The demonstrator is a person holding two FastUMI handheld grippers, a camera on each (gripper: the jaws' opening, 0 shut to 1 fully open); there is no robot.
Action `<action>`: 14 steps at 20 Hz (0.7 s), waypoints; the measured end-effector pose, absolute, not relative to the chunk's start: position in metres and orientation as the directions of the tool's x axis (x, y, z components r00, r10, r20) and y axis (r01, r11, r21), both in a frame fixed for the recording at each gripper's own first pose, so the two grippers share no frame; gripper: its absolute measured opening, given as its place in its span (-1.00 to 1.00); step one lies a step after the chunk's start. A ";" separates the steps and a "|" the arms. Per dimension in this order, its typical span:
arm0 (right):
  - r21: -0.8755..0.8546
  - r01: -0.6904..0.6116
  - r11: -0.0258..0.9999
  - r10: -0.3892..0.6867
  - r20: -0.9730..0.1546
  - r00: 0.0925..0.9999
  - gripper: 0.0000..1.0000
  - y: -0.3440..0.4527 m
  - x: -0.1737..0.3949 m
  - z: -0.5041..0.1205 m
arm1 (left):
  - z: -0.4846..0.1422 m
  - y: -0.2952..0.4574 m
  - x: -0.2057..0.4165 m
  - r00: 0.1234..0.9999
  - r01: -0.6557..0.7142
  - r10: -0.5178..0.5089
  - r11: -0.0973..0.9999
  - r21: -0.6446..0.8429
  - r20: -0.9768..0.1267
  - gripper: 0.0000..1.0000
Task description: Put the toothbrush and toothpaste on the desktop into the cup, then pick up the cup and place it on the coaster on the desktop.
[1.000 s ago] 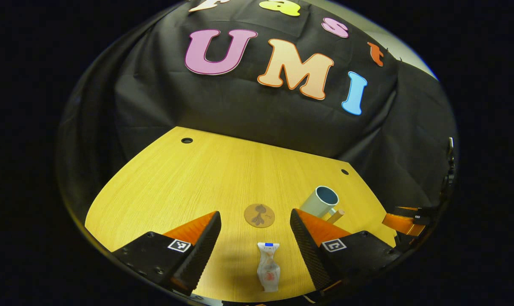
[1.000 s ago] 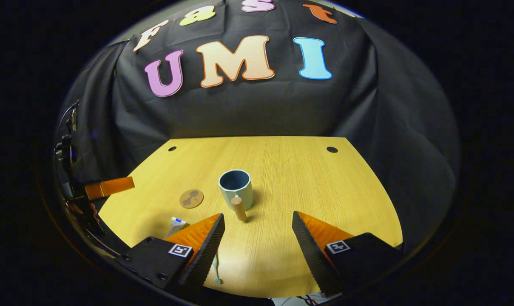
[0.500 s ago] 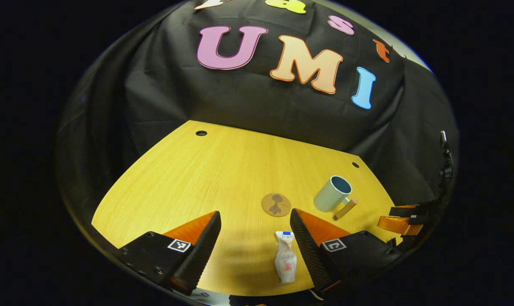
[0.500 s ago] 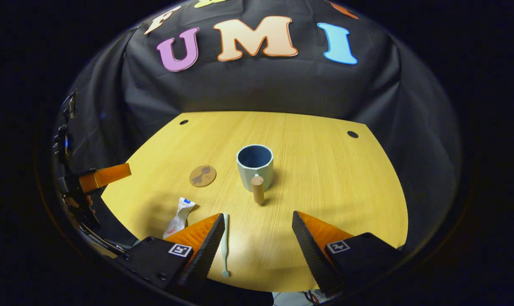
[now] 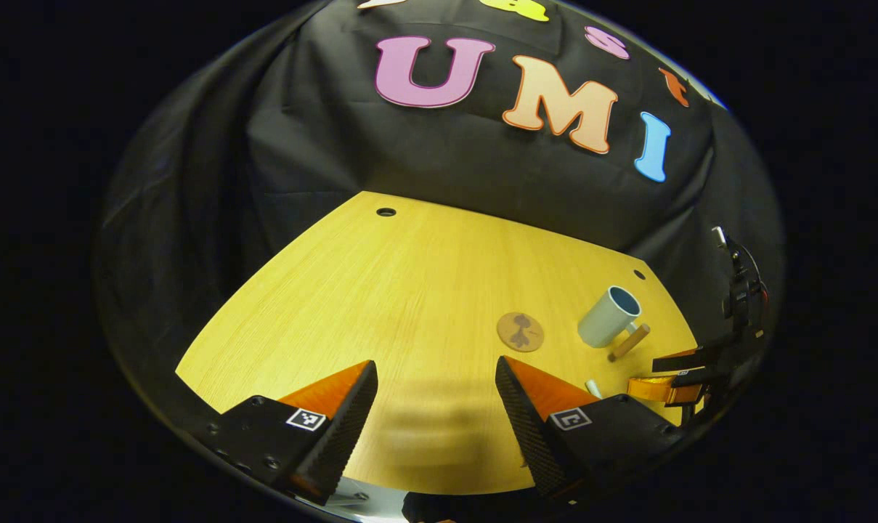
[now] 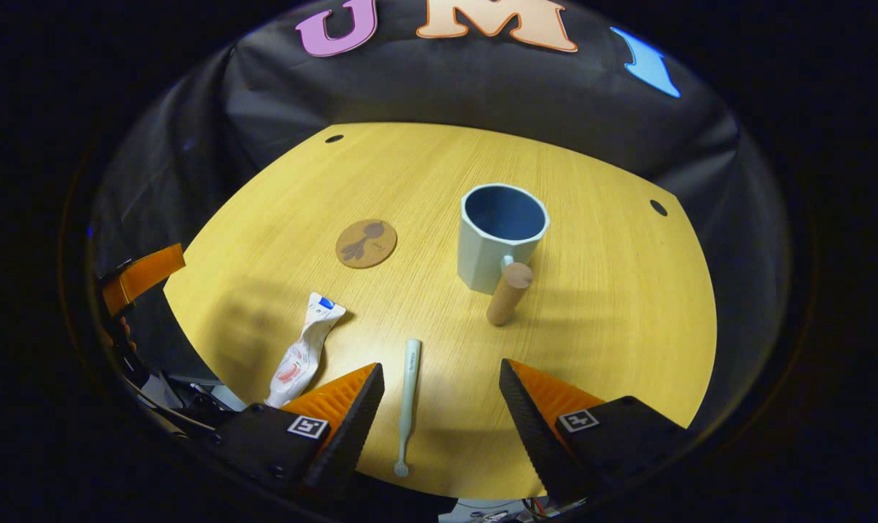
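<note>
Toothbrush [image 6: 408, 407] lies flat on the counter [image 6: 591, 319] in the right gripper view, between the spread fingers of the right gripper [image 6: 439, 414], nearer the left-hand finger and touching neither; half a second ago only part of it showed beside that finger. Its head end sits at the near counter edge, and bristle detail is too small to make out. Toothpaste [image 6: 302, 352] lies crumpled to the left of the toothbrush, its lower end cut off behind the right gripper's finger; it has shifted upward and clear in this view compared with earlier. Cup [image 6: 498, 234] stands upright with a wooden handle pointing toward the camera, and now appears larger and closer than before. Coaster [image 6: 366, 243] lies flat, left of the cup and apart from it.

In the left gripper view, the left gripper [image 5: 435, 414] is released, jaws wide, with bare counter [image 5: 380, 305] between them. The toothpaste that lay between these fingers a second ago has left that gap. A small pale end [image 5: 592, 388] peeks out past the right-hand finger; what it belongs to cannot be told. The coaster [image 5: 520, 331] and cup [image 5: 608, 317] have moved rightward in this view. The other gripper [image 5: 664, 381] shows at the far right edge, partly cut off.

In the right gripper view, the left gripper [image 6: 141, 274] shows at the left edge, mostly hidden
</note>
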State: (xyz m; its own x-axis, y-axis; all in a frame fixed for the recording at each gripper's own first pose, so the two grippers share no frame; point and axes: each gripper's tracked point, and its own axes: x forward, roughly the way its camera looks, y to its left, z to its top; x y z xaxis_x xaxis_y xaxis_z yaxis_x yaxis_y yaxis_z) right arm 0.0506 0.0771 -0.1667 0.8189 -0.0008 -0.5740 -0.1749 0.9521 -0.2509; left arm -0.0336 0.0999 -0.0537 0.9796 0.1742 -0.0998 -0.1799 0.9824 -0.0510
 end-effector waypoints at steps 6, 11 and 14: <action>-0.247 -0.197 0.949 -0.022 -0.673 0.740 0.60 0.082 0.065 -0.191 | -0.064 0.123 -0.037 0.962 -0.249 0.240 0.967 -0.060 -0.130 0.91; -0.235 -0.191 0.953 -0.038 -0.718 0.695 0.24 0.090 0.074 -0.207 | -0.078 0.130 -0.040 0.950 -0.280 0.263 0.956 -0.090 -0.166 0.91; -0.246 -0.196 0.949 -0.052 -0.736 0.675 0.29 0.093 0.076 -0.211 | -0.081 0.133 -0.041 0.947 -0.288 0.267 0.952 -0.104 -0.175 0.92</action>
State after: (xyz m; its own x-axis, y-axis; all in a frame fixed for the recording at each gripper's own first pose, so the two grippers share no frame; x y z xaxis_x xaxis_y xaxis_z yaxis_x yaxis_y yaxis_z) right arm 0.0759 0.0933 -0.2105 0.6750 -0.0515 -0.7360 -0.1960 0.9492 -0.2462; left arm -0.0406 0.1333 -0.0812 0.9475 0.2674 -0.1755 -0.2879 0.9520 -0.1038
